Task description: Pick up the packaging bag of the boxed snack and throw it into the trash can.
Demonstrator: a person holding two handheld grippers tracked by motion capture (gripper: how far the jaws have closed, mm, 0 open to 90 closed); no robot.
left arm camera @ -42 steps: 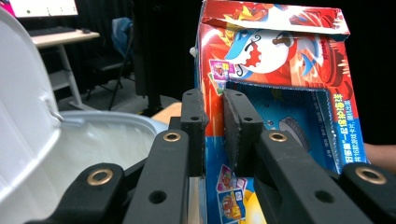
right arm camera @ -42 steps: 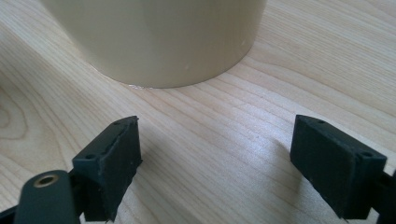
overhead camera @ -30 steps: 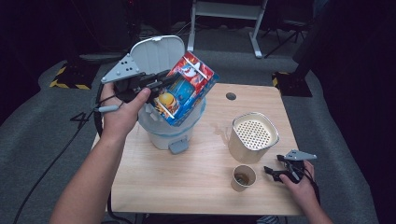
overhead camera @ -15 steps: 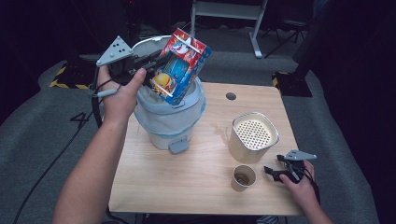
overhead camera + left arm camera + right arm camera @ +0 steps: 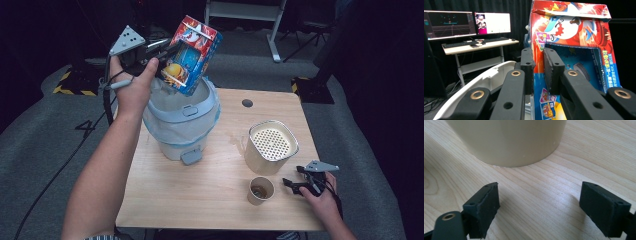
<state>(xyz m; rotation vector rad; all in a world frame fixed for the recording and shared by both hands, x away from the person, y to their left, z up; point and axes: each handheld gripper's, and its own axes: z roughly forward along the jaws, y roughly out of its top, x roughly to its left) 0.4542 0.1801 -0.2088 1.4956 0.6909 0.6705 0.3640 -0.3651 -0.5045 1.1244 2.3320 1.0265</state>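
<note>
The box [image 5: 191, 54] is bright red and blue with cartoon figures and a column of Chinese print down one edge, too small to read. It hangs tilted above the open bin [image 5: 181, 120], pinched by the left gripper [image 5: 162, 54]. The left gripper view adds a cut-out window in the box front, plus two monitors [image 5: 466, 22] behind the bin's lid. The right gripper [image 5: 539, 207] rests on the table [image 5: 210, 200], jaws wide and empty, near the cream canister [image 5: 270, 147].

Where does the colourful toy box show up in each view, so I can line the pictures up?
High view: colourful toy box at upper left, tilted above the white bin, clamped by the left gripper.
Left gripper view: box fills the right half, its edge pinched between the black jaws.
Right gripper view: not in it.
Shared landmark: the bin's white lid.
</note>
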